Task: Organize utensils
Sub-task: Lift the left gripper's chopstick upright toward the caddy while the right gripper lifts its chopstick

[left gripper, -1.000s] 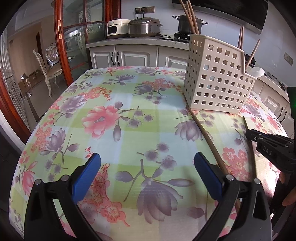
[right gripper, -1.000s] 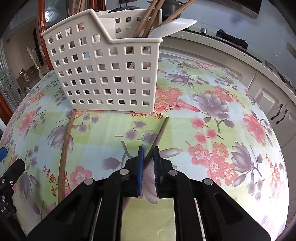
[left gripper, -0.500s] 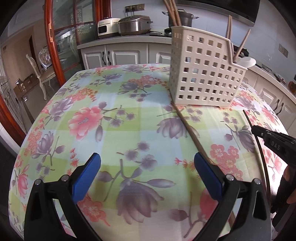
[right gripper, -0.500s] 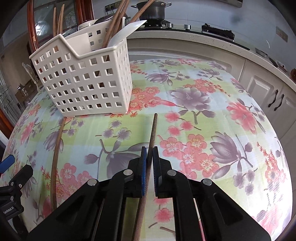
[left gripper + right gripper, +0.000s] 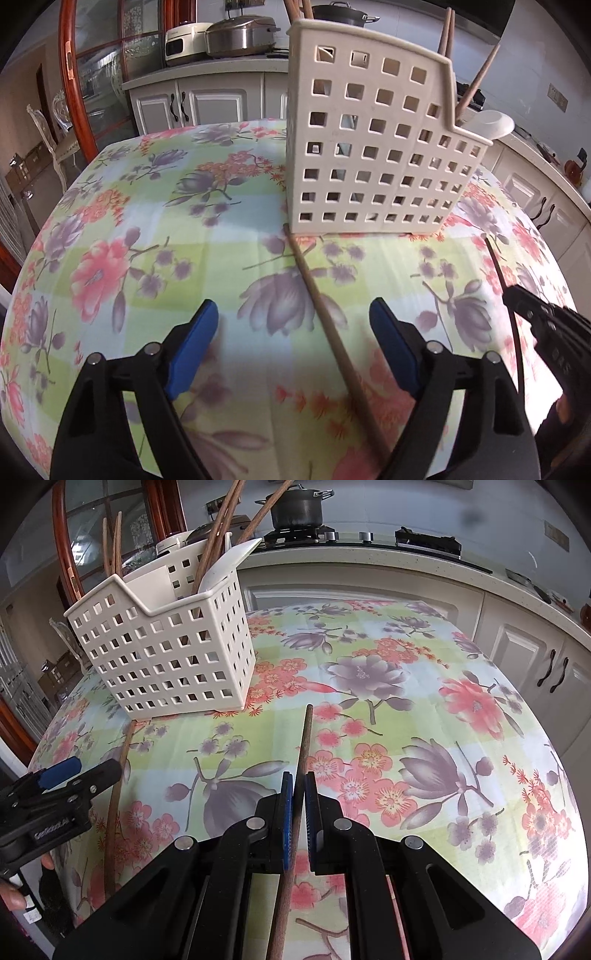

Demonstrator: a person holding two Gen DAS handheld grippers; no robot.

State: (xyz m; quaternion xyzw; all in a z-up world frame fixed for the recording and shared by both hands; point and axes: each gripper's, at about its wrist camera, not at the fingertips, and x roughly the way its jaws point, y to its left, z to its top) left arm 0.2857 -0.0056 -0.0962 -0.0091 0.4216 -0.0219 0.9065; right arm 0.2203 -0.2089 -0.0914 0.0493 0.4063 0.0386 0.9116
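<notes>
A thin, stiff, light wooden chopstick (image 5: 334,334) lay on the floral-clothed surface (image 5: 147,229), its far tip touching the base of the white perforated utensil caddy (image 5: 373,147). It looked smooth and liable to roll, so a grip near mid-length seemed best. Your left hand-held gripper (image 5: 293,349) straddled it, released, pads not yet pressing. Your right hand-held gripper (image 5: 298,805) was clenched on a darker chopstick (image 5: 304,738) pointing towards the caddy. Compared with a second earlier, the left jaws had just been closing around the stick, which had then lain to their right, and the caddy looked nearer.
</notes>
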